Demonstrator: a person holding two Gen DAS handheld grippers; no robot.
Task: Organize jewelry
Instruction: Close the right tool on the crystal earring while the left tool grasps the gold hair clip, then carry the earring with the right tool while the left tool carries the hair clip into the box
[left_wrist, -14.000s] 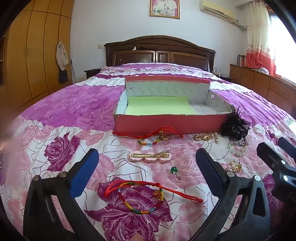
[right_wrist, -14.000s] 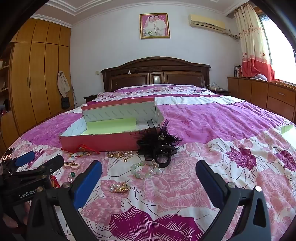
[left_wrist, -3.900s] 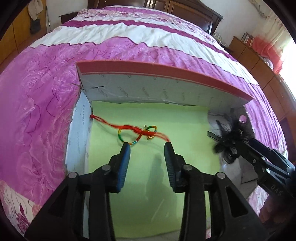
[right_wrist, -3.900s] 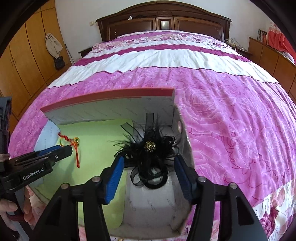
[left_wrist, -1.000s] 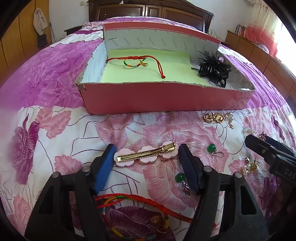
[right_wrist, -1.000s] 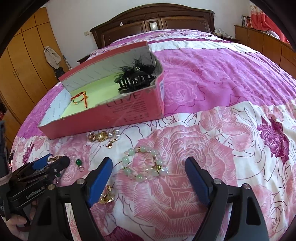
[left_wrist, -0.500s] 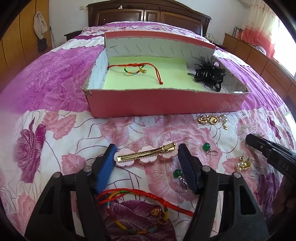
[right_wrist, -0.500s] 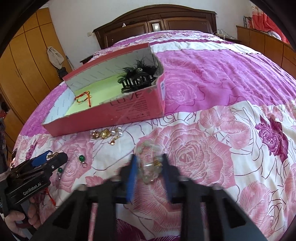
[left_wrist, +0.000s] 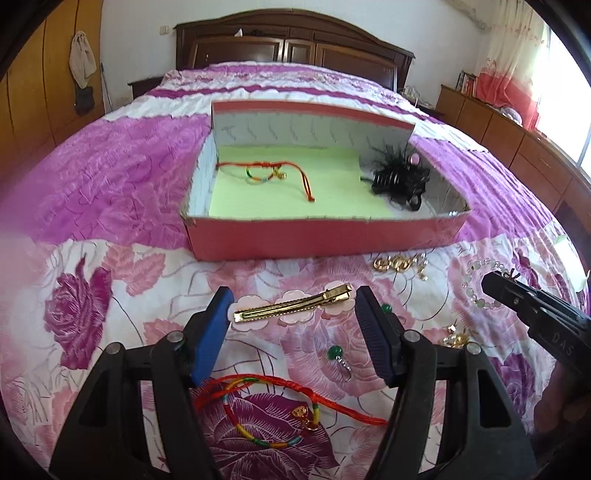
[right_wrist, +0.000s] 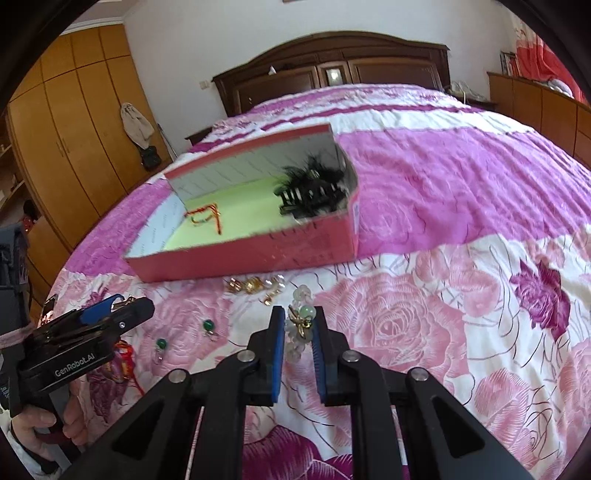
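Observation:
A red open box (left_wrist: 325, 236) (right_wrist: 258, 254) on the bed holds a red cord bracelet (left_wrist: 273, 173) and a black feather hair clip (left_wrist: 400, 179) (right_wrist: 314, 188). My left gripper (left_wrist: 293, 312) is open, its fingers on either side of a gold hair clip on pink flowers (left_wrist: 291, 308). My right gripper (right_wrist: 298, 332) is shut on the pale green bead bracelet (right_wrist: 301, 325), which also shows in the left wrist view (left_wrist: 476, 280). A second red cord bracelet (left_wrist: 273, 410) lies under my left gripper.
Loose on the floral bedspread are green bead earrings (left_wrist: 334, 352) (right_wrist: 208, 326), gold pieces (left_wrist: 400, 264) (right_wrist: 251, 286) by the box front, and a gold pearl piece (left_wrist: 456, 338). The headboard (left_wrist: 291, 48) and wardrobes (right_wrist: 70, 155) stand beyond.
My right gripper has closed on the bead bracelet, which was lying between its open fingers a second ago. My left gripper stays around the gold hair clip.

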